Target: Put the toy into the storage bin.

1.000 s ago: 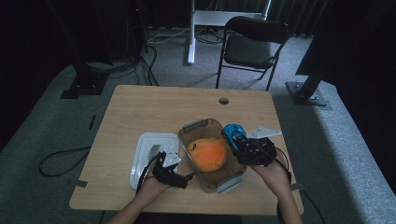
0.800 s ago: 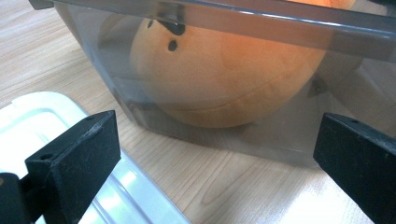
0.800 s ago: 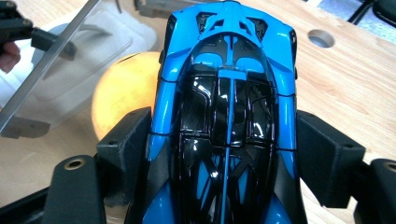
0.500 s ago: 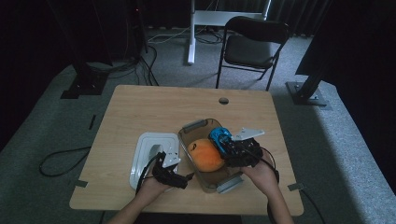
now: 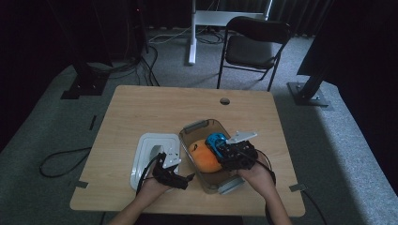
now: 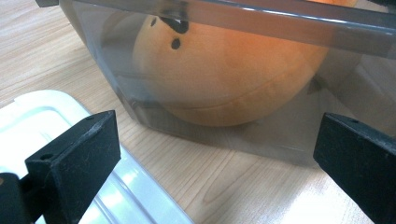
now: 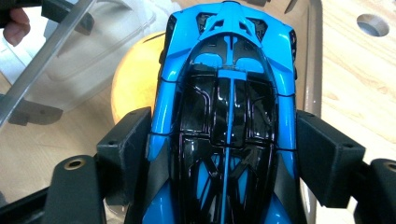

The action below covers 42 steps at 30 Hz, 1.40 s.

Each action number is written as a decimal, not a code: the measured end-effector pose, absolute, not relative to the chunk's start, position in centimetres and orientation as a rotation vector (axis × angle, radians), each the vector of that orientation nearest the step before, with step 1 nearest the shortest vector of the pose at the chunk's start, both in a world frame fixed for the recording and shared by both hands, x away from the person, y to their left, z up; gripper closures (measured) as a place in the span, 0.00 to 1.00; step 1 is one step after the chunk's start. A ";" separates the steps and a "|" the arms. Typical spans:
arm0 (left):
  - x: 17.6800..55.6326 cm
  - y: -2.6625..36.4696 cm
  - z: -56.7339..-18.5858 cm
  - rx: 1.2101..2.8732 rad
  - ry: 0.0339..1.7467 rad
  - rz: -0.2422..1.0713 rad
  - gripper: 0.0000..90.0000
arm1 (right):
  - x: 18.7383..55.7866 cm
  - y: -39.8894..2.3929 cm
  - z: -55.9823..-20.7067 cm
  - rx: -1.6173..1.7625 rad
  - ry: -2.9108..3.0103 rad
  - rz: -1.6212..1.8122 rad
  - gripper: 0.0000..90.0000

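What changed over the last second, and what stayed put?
The right claw, shut on the blue toy car, moved left from the bin's right side to over the clear bin, above the orange plush; the car is not yet let go. The left claw stayed open at the bin's near left side, and the bin, plush and white lid kept their places.
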State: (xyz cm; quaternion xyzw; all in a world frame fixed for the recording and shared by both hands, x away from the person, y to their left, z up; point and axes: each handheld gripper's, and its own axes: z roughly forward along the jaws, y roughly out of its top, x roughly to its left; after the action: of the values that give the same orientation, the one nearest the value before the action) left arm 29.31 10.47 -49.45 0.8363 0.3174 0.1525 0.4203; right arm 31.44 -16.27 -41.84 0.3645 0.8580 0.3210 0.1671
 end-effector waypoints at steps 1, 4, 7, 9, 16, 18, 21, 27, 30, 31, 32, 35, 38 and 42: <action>29.3 10.5 -49.4 2.096 0.795 0.382 0.01 | 31.5 -16.2 -41.9 1.035 2.445 0.908 0.28; 29.3 10.5 -49.4 2.096 0.795 0.381 0.01 | 31.6 -16.2 -42.1 1.038 2.449 0.902 0.28; 29.3 10.5 -49.5 2.095 0.795 0.380 0.01 | 31.7 -16.1 -42.3 1.041 2.449 0.894 0.28; 29.3 10.5 -49.5 2.095 0.795 0.380 0.01 | 31.7 -16.0 -42.3 1.044 2.448 0.895 0.28; 29.3 10.4 -49.5 2.092 0.797 0.377 0.01 | 32.0 -16.1 -42.6 1.043 2.455 0.907 0.28; 29.3 10.4 -49.5 2.093 0.797 0.377 0.01 | 32.1 -16.3 -42.7 1.047 2.456 0.919 0.28; 29.3 10.4 -49.5 2.096 0.794 0.377 0.01 | 32.1 -16.4 -42.9 1.056 2.452 0.930 0.27; 29.3 10.3 -49.5 2.096 0.791 0.376 0.01 | 31.9 -16.3 -43.0 1.036 2.457 0.918 0.27; 29.3 10.3 -49.5 2.100 0.788 0.374 0.01 | 31.9 -16.3 -43.0 1.030 2.462 0.912 0.27; 29.3 10.3 -49.6 2.100 0.788 0.373 0.01 | 31.9 -16.3 -43.0 1.032 2.463 0.912 0.27; 29.3 10.3 -49.5 2.100 0.789 0.374 0.01 | 31.9 -16.3 -43.0 1.033 2.464 0.914 0.26; 29.3 10.2 -49.5 2.099 0.787 0.373 0.01 | 31.8 -16.3 -43.1 1.018 2.473 0.905 0.25; 29.3 10.2 -49.6 2.099 0.788 0.373 0.01 | 31.8 -16.4 -43.0 1.015 2.476 0.910 0.24; 29.3 10.2 -49.6 2.099 0.787 0.371 0.01 | 31.7 -16.3 -43.0 0.996 2.492 0.920 0.16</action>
State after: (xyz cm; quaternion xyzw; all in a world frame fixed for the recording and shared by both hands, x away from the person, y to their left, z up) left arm 29.30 10.15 -49.59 0.8379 0.3143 0.1483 0.4209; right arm 31.72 -16.34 -43.00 0.3472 0.8681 0.3205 0.1519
